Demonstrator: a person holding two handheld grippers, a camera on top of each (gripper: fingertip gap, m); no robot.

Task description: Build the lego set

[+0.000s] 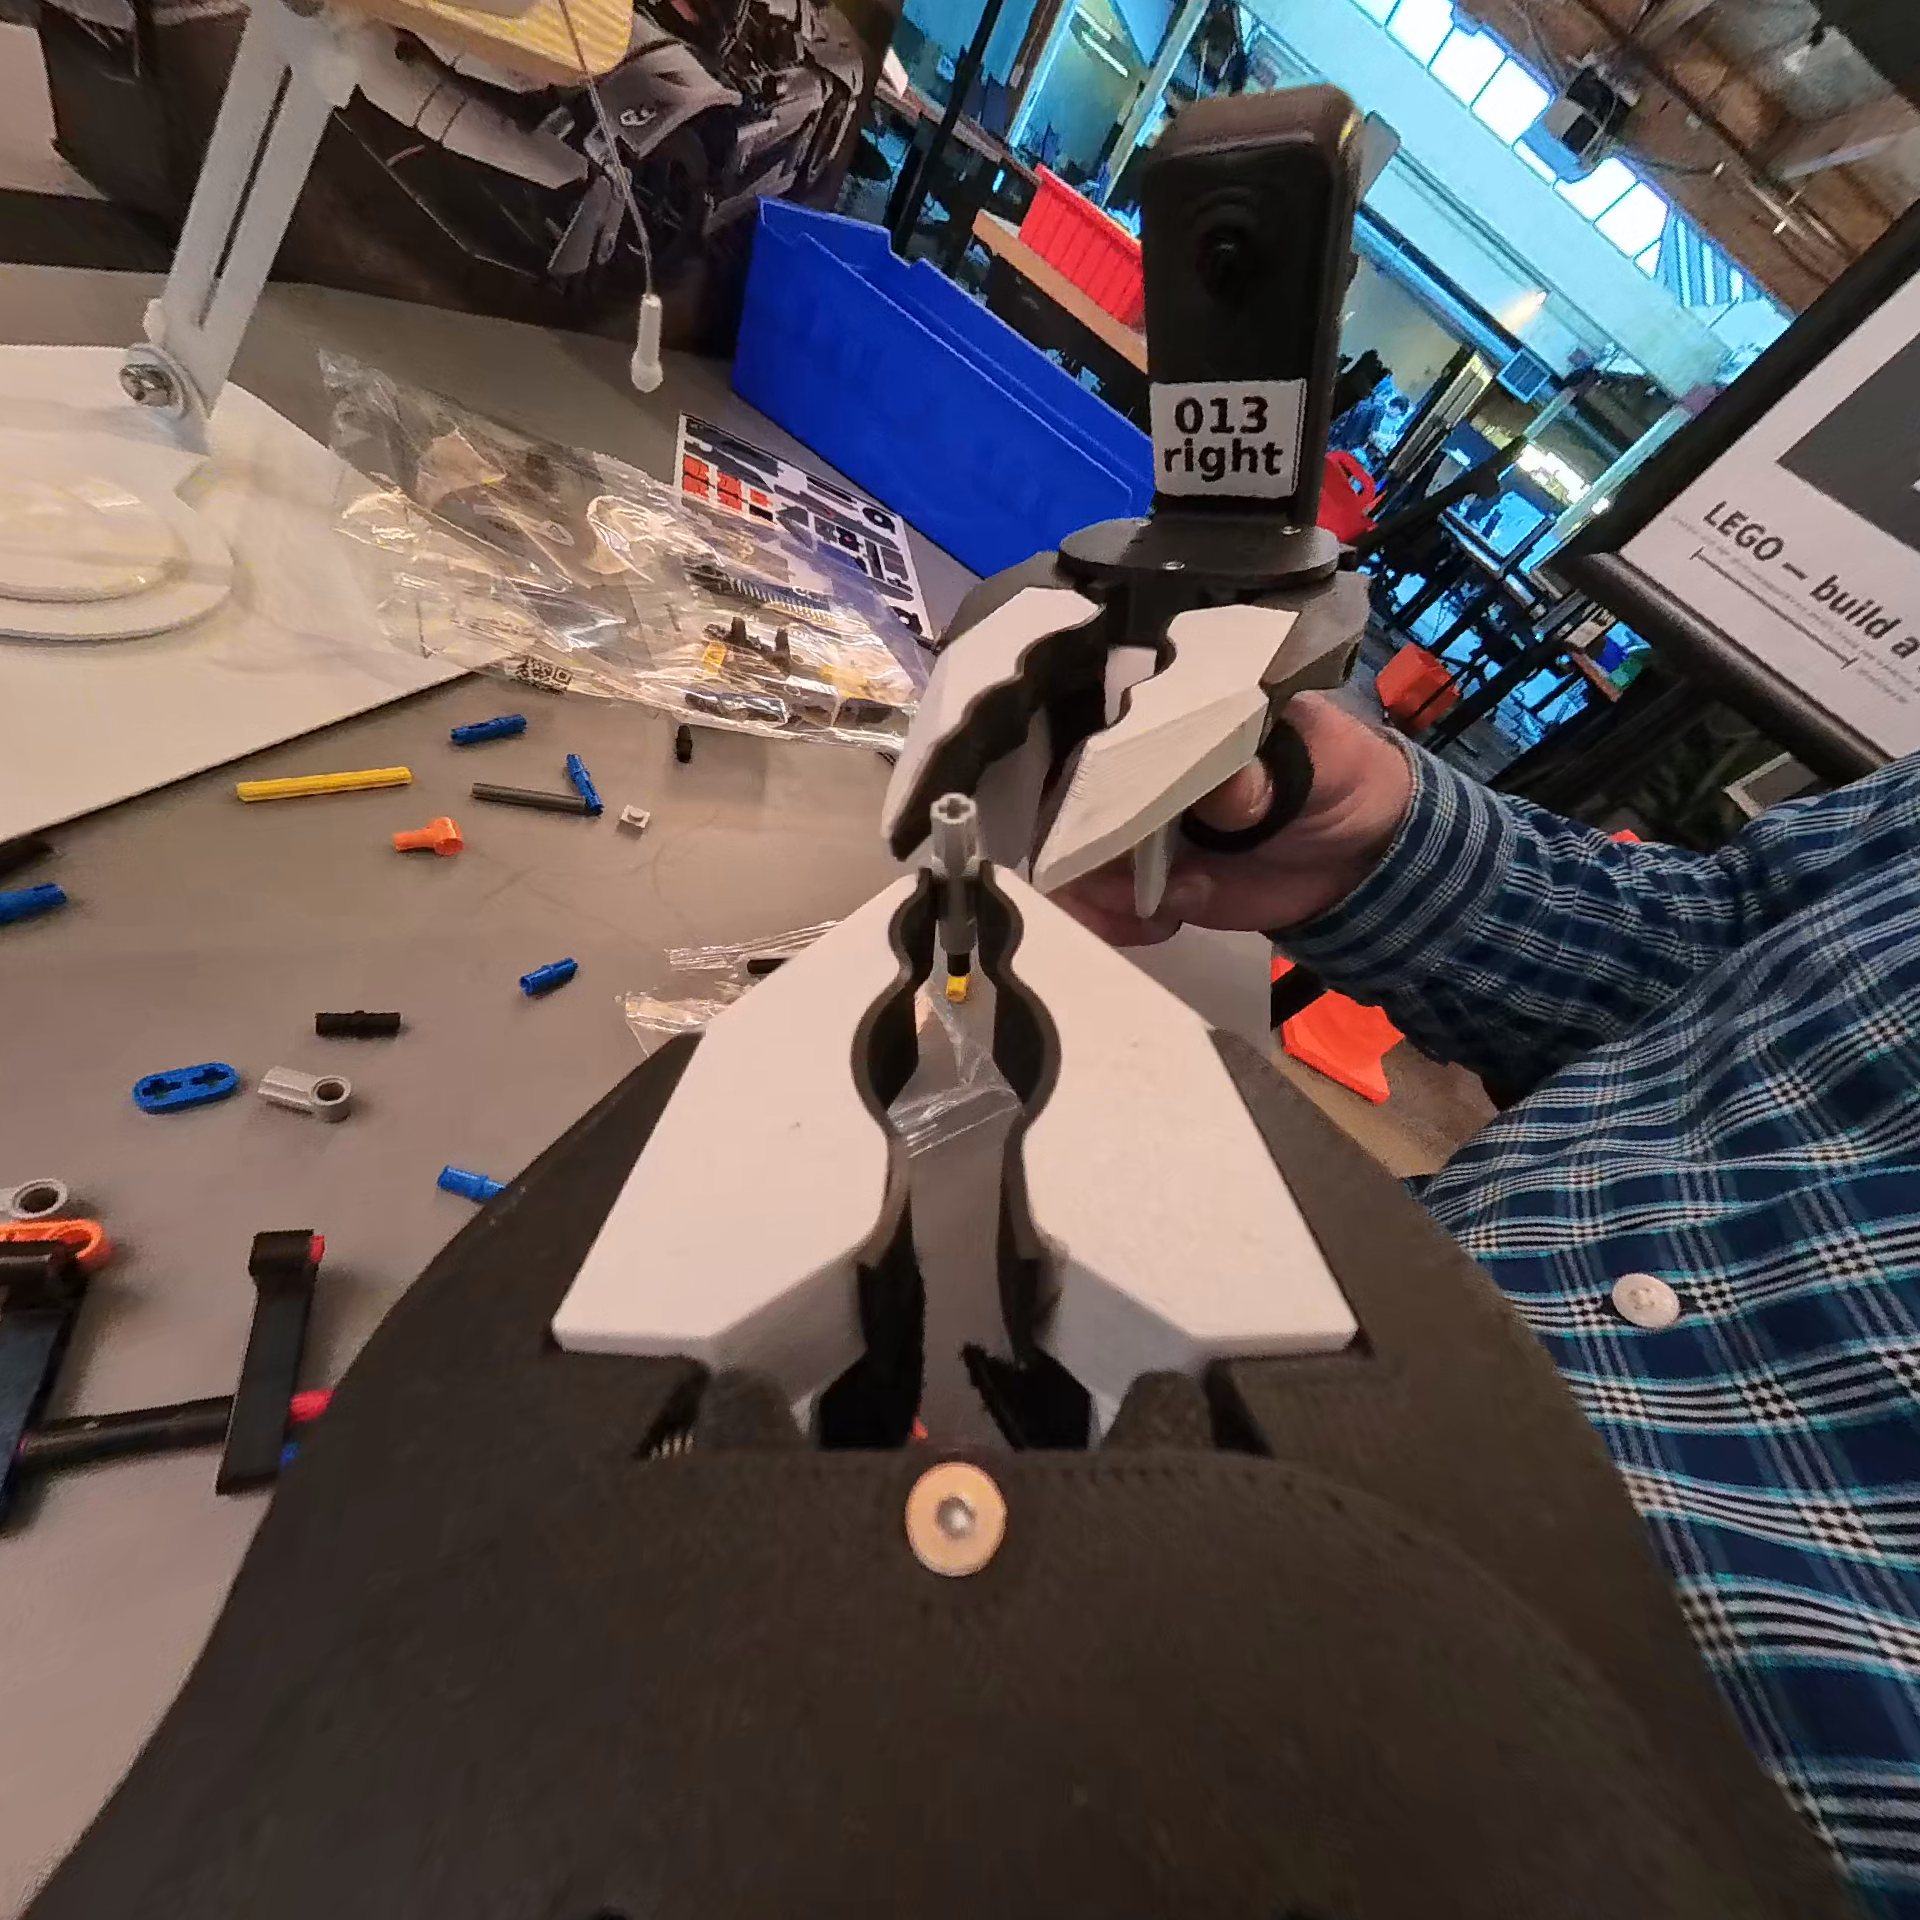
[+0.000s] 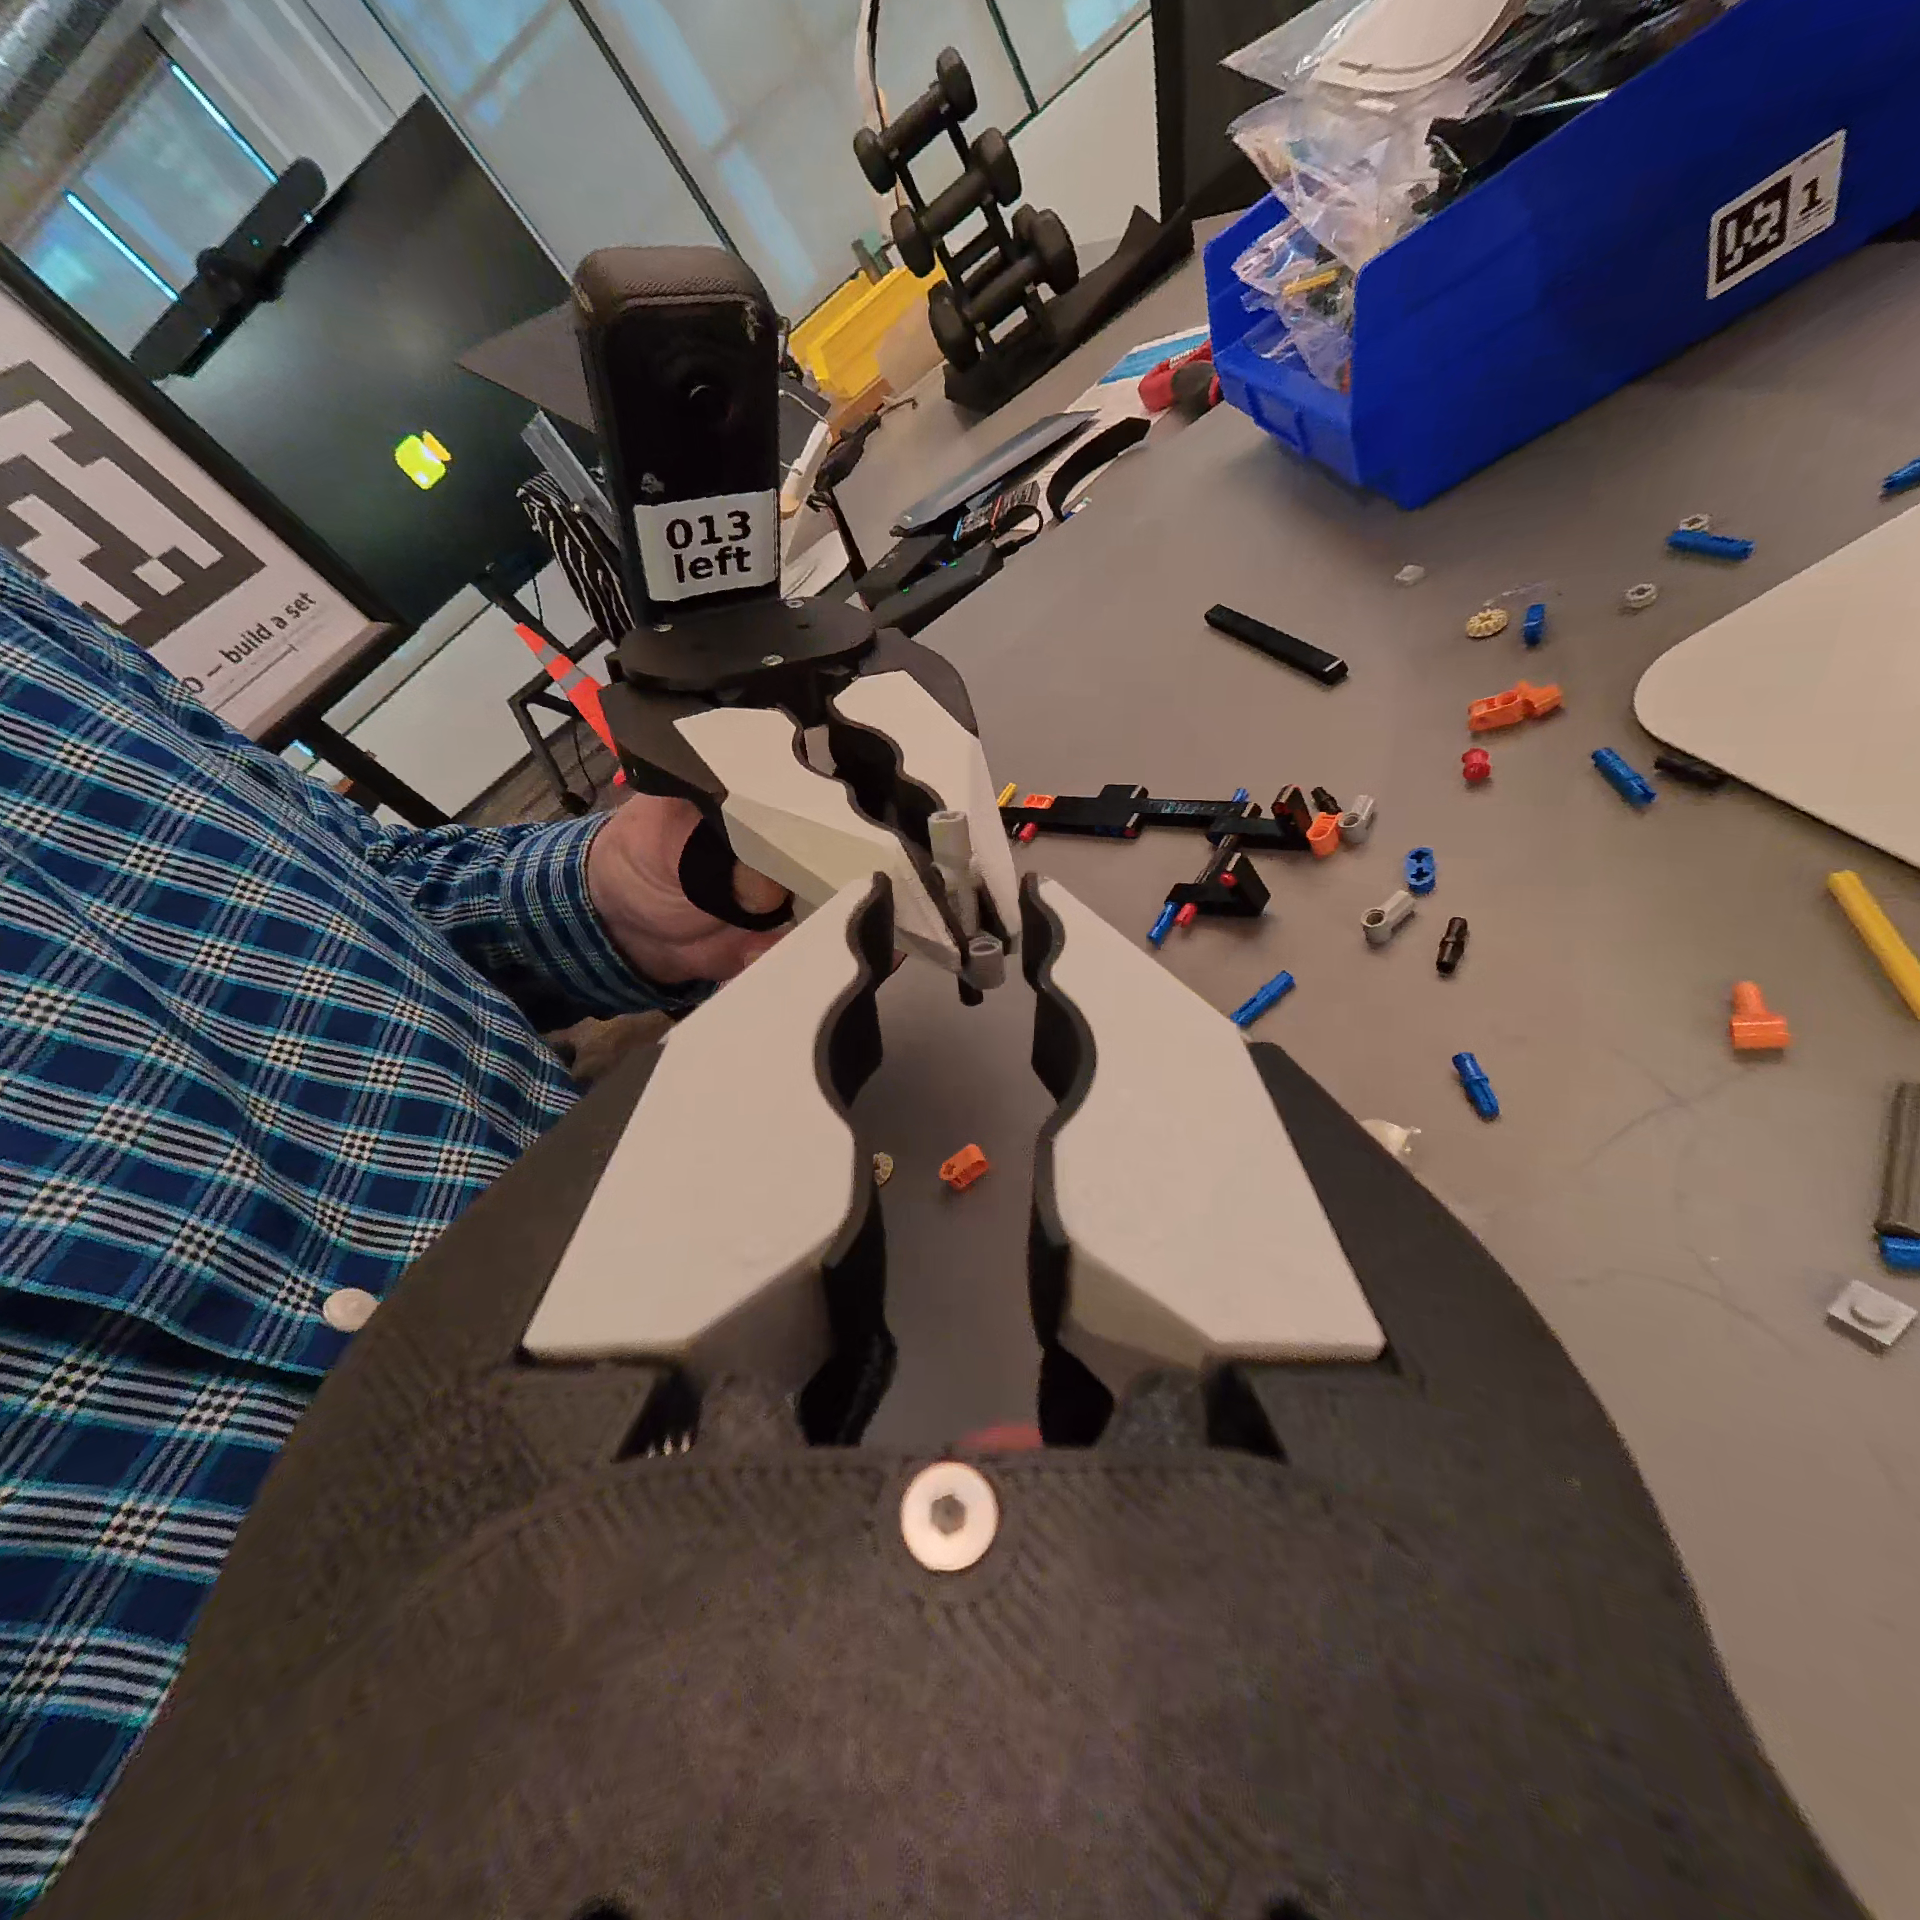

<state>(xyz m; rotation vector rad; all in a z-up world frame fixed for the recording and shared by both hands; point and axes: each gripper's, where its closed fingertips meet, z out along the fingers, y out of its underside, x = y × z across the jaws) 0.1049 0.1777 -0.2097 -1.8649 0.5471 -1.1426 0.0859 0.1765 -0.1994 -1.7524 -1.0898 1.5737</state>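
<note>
Left wrist view shows the grey peg piece (image 1: 953, 868) pinched at the tips of the left hand-held gripper (image 1: 954, 914), raised above the tabletop (image 1: 312, 935), with the right hand-held gripper (image 2: 951, 935) spread just beside it, loose bricks (image 2: 1475, 1081), plastic bags (image 1: 582, 582) and a blue bin (image 2: 1538, 312) scattered around.
</note>
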